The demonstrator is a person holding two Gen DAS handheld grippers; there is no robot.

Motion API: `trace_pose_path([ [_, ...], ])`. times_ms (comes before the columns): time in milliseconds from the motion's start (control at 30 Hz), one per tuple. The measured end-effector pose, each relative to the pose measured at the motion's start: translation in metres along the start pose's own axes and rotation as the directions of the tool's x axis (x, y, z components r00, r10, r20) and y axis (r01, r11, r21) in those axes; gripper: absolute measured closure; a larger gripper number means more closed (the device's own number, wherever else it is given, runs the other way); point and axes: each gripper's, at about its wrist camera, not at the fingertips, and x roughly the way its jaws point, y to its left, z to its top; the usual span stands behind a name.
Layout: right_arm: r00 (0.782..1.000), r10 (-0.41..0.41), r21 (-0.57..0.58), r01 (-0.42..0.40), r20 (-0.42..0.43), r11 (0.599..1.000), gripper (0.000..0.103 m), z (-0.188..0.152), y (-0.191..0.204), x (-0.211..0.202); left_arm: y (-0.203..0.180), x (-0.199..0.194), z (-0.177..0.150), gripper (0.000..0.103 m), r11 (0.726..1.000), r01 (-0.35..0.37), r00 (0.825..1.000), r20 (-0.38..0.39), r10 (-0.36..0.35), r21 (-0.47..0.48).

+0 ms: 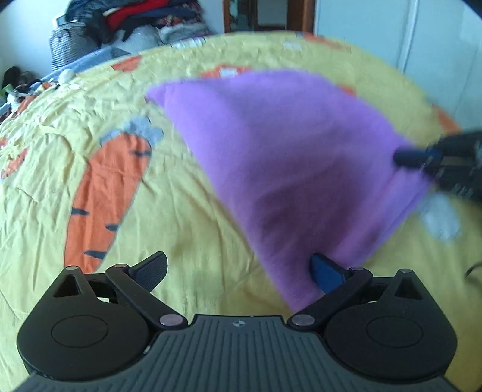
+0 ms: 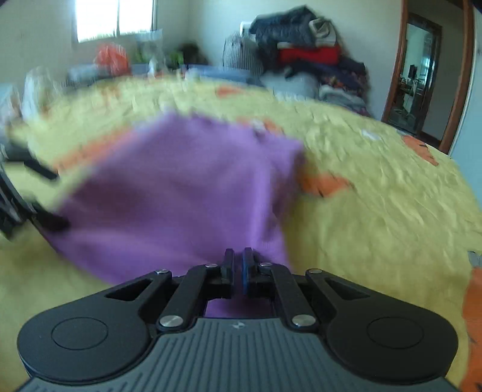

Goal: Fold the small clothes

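A purple cloth [image 1: 286,156] hangs lifted over the yellow bedspread [image 1: 180,217], blurred by motion. My right gripper [image 2: 238,259] is shut on one edge of the purple cloth [image 2: 180,193]; in the left wrist view the right gripper [image 1: 405,156] pinches the cloth at the far right. My left gripper [image 1: 239,270] is open, jaws wide apart. The cloth's lower corner drapes against its right finger [image 1: 327,273], and the left finger [image 1: 152,268] is bare. In the right wrist view the left gripper [image 2: 49,196] shows at the left edge, by the cloth's side.
The bedspread has orange carrot prints [image 1: 108,193]. A heap of clothes and bags [image 2: 310,60] stands behind the bed. A doorway with a wooden frame [image 2: 421,78] is at the right, a bright window [image 2: 114,18] at the back left.
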Motion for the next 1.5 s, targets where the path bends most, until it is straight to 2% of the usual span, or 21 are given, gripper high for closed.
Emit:
trace_pose_path([
  [67, 1.0, 0.009, 0.024, -0.009, -0.025, 1.0, 0.099, 0.009, -0.005, -0.004, 0.001, -0.001, -0.001, 0.0, 1.0, -0.006, 1.0, 0.008, 0.005, 0.01],
  [133, 1.0, -0.003, 0.015, 0.002, 0.02, 1.0, 0.097, 0.022, -0.002, -0.011, 0.0, -0.007, -0.001, 0.0, 0.999, -0.01, 1.0, 0.002, 0.01, 0.033],
  [167, 0.999, 0.011, 0.022, -0.012, 0.048, 1.0, 0.095, 0.03, -0.002, -0.012, 0.002, -0.011, 0.001, 0.001, 0.999, -0.01, 1.0, 0.009, 0.01, 0.033],
  [233, 0.997, 0.025, 0.016, -0.026, 0.074, 1.0, 0.084, 0.046, 0.001, -0.002, 0.011, -0.021, 0.008, 0.001, 0.999, 0.013, 0.999, 0.041, -0.011, -0.034],
  [300, 0.997, 0.0, -0.008, 0.001, 0.08, 1.0, 0.052, 0.059, 0.004, 0.016, 0.021, -0.024, 0.024, 0.001, 0.99, 0.071, 0.993, 0.099, -0.059, -0.12],
  [333, 0.997, 0.0, -0.008, 0.001, 0.076, 1.0, 0.046, 0.063, 0.004, 0.027, 0.023, -0.023, 0.034, 0.001, 0.985, 0.093, 0.989, 0.126, -0.074, -0.147],
  [400, 0.999, 0.02, 0.016, -0.021, 0.049, 1.0, 0.044, 0.067, -0.002, 0.051, 0.021, -0.014, 0.056, 0.001, 0.979, 0.133, 0.975, 0.2, -0.101, -0.157],
  [467, 1.0, 0.013, 0.025, -0.014, 0.02, 1.0, 0.045, 0.061, -0.007, 0.067, 0.02, 0.003, 0.08, 0.001, 0.965, 0.219, 0.95, 0.258, -0.176, -0.147],
  [567, 0.999, 0.023, 0.072, -0.025, 0.031, 0.997, 0.044, 0.055, -0.018, 0.068, 0.025, 0.041, 0.111, 0.001, 0.941, 0.288, 0.934, 0.267, -0.236, -0.179],
  [600, 0.999, 0.018, 0.065, -0.02, 0.029, 0.998, 0.044, 0.053, -0.018, 0.068, 0.025, 0.054, 0.119, 0.001, 0.941, 0.282, 0.939, 0.254, -0.232, -0.184],
  [633, 0.999, 0.022, 0.067, -0.024, 0.028, 0.997, 0.043, 0.052, -0.019, 0.069, 0.026, 0.068, 0.126, 0.001, 0.951, 0.248, 0.952, 0.226, -0.205, -0.183],
  [667, 0.999, 0.029, 0.077, -0.031, 0.023, 0.997, 0.043, 0.052, -0.022, 0.07, 0.026, 0.081, 0.132, 0.007, 0.967, 0.181, 0.972, 0.18, -0.149, -0.179],
  [700, 0.999, 0.042, 0.089, -0.042, 0.009, 0.995, 0.041, 0.053, -0.025, 0.071, 0.027, 0.091, 0.134, 0.006, 0.977, 0.124, 0.985, 0.142, -0.1, -0.172],
  [767, 0.998, 0.058, 0.111, -0.056, -0.014, 0.992, 0.041, 0.059, -0.03, 0.07, 0.03, 0.098, 0.133, 0.0, 0.986, 0.049, 0.994, 0.109, -0.032, -0.158],
  [833, 0.999, 0.044, 0.1, -0.042, -0.013, 0.994, 0.04, 0.066, -0.027, 0.067, 0.045, 0.097, 0.129, 0.0, 0.968, 0.063, 0.995, 0.092, -0.041, -0.243],
  [933, 1.0, 0.01, 0.118, -0.011, 0.009, 0.993, 0.039, 0.076, -0.029, 0.063, 0.049, 0.083, 0.125, 0.0, 0.956, 0.011, 0.997, 0.082, 0.014, -0.293],
  [967, 1.0, 0.016, 0.138, -0.017, 0.009, 0.99, 0.038, 0.077, -0.035, 0.064, 0.05, 0.079, 0.121, 0.0, 0.949, 0.027, 0.997, 0.08, -0.002, -0.314],
  [1033, 0.999, 0.044, 0.185, -0.043, 0.001, 0.982, 0.032, 0.077, -0.051, 0.068, 0.049, 0.071, 0.115, 0.0, 0.948, 0.015, 0.998, 0.068, 0.007, -0.316],
  [1200, 0.993, 0.117, 0.326, -0.109, -0.004, 0.939, 0.032, 0.066, -0.085, 0.075, 0.055, 0.059, 0.099, 0.0, 0.951, 0.01, 0.998, 0.062, 0.01, -0.31],
  [1300, 0.991, 0.136, 0.339, -0.125, -0.008, 0.933, 0.032, 0.063, -0.084, 0.075, 0.056, 0.06, 0.093, 0.0, 0.947, 0.019, 0.998, 0.059, 0.0, -0.32],
  [1500, 0.964, 0.265, 0.362, -0.242, -0.013, 0.9, 0.03, 0.056, -0.065, 0.081, 0.058, 0.063, 0.089, 0.0, 0.935, 0.069, 0.997, 0.046, -0.056, -0.348],
])
